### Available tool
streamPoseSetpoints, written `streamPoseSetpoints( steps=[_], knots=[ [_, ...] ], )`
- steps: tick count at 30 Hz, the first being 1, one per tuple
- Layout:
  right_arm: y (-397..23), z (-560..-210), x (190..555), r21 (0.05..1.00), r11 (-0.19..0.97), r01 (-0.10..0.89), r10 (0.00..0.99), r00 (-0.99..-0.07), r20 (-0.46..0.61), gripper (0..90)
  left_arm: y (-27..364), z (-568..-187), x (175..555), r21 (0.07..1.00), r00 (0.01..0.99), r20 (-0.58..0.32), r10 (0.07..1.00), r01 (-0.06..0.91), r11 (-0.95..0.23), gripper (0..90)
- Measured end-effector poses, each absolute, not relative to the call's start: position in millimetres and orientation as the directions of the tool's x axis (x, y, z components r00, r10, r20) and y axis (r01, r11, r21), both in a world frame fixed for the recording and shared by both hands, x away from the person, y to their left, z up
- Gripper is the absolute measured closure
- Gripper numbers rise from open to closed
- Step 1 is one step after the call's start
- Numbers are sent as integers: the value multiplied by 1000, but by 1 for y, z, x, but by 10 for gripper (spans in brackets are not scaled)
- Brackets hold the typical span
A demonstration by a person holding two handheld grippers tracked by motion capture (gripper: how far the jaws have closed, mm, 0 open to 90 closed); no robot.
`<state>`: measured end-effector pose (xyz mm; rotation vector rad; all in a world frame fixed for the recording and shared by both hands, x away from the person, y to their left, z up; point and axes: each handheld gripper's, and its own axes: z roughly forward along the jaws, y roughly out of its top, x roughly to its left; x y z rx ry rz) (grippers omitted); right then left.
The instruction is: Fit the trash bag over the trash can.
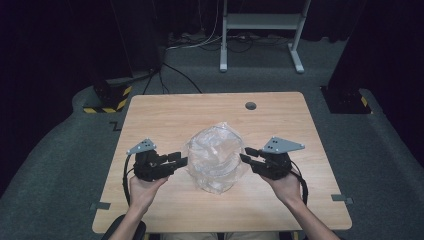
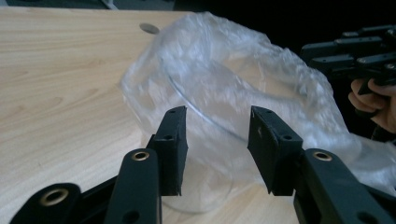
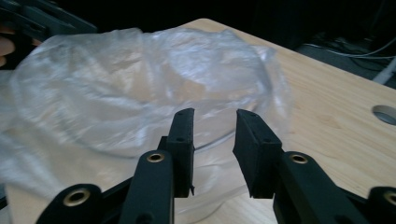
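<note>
Clear plastic bag (image 1: 216, 157) on the middle of the wooden table (image 1: 165, 115), crumpled and puffed up into a rounded mound, glossy with pale highlights along the creases; loose film spreading flat toward the near edge; inside, in the left gripper view, the thin curved rim of a clear round bowl (image 2: 210, 121), see-through like the wrap around it; the same curved line faint through the plastic in the right gripper view (image 3: 154, 102); bag edges blurred there, so finer folds hard to tell

Left gripper (image 1: 176, 159) just beside the bag's left side, held level and pointing inward; jaws parted in its own view (image 2: 217, 140), with bagged bowl showing in the gap, pads not pressing on it; tips close to the film, contact not clear

Right gripper (image 1: 248, 155) just beside the bag's right side, mirrored, pointing inward; jaws likewise apart in its own view (image 3: 215, 140), plastic between and beyond them, nothing clamped

Round hole (image 1: 250, 106) in the table top, behind the bag and well apart from it; metal stand (image 1: 262, 22) on the grey floor beyond the table
</note>
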<state>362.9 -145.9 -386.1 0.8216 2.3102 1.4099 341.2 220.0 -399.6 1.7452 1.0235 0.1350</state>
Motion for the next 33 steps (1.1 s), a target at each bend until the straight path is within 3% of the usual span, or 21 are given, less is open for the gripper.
streamPoseSetpoints(
  steps=[2, 10, 20, 23, 27, 29, 33],
  knots=[
    [-144, -386, 360, 885, 352, 305, 603, -797, 35, 652, 217, -401, 343, 817, 631, -365, 685, 569, -89, 605],
    [-140, -387, 357, 886, 357, 295, 574, -818, 40, 565, 204, -400, 349, 803, 663, -298, 687, 563, -194, 898],
    [-150, -388, 341, 891, 359, 278, 548, -836, 40, 558, 197, -405, 352, 767, 673, -257, 694, 579, -278, 900],
    [-144, -390, 339, 882, 395, 258, 541, -841, 4, 652, 195, -409, 353, 750, 675, -234, 699, 583, -311, 900],
    [-137, -394, 336, 856, 461, 235, 540, -840, -61, 859, 197, -410, 354, 756, 663, -242, 708, 587, -291, 900],
    [-136, -394, 335, 846, 482, 228, 538, -839, -80, 897, 202, -408, 353, 775, 653, -257, 712, 580, -252, 896],
    [-136, -395, 335, 830, 509, 227, 528, -844, -93, 900, 211, -406, 348, 811, 632, -316, 707, 567, -145, 701]
  ],
)
